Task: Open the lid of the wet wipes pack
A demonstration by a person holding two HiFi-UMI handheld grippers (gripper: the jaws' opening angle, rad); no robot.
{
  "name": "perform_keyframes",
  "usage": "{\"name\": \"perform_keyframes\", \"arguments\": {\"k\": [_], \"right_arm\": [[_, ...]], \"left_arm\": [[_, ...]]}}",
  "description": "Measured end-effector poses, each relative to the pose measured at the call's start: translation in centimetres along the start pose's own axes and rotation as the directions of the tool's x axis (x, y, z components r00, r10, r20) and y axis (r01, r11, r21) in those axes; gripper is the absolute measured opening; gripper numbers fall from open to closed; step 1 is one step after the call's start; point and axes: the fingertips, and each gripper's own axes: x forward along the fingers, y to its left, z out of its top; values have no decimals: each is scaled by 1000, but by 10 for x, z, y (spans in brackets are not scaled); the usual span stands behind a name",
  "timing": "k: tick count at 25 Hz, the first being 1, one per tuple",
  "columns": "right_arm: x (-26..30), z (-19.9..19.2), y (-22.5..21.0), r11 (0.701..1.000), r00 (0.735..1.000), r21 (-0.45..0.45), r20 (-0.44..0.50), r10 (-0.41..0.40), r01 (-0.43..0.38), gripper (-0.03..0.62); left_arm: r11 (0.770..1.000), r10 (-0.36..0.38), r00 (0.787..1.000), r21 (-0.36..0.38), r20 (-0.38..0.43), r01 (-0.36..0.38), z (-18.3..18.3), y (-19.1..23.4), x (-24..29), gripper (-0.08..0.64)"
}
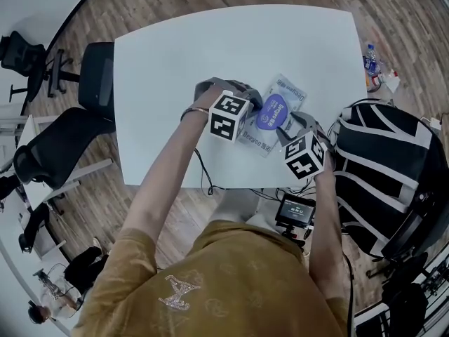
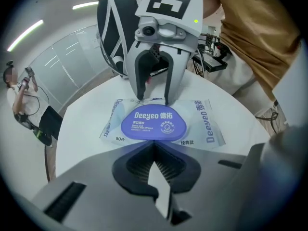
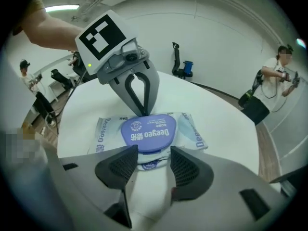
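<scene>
Wipes pack [image 1: 287, 91] flat on the table [image 1: 175, 69], purple lid [image 2: 154, 123] not yet lifted, seemingly pinned at one edge by the clenched, empty left tool [image 3: 143, 113], opposite lip between the spread jaws of the released right tool [image 2: 154, 100]: grasp stage, calling next for pinching that lip and peeling upward.

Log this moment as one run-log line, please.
wet wipes pack: on table | lid: closed | left gripper: shut, tips at lid edge | right gripper: open, fingers flanking opposite lid edge

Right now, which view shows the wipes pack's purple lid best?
Left gripper view: nearly the whole lid shows, print upright. Right gripper view hides its near edge behind jaws; head view shows it small, partly covered.
</scene>
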Motion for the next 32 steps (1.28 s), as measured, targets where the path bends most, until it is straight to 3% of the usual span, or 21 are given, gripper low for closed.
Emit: {"name": "perform_keyframes", "arguments": {"k": [9,18,32], "right_arm": [[5,-3,1,1000,1000,-11,16,-15,15,216],[5,-5,2,1000,999,15,36,-14,13,216],[10,-7,4,999,999,18,21,28,-28,216]], "left_arm": [[993,-37,998,111,-45,42,-3,2,4,6],[998,-18,998,65,-53,21,-2,8,4,6],[990,-81,994,110,-72,88,6,9,-3,6]]}}
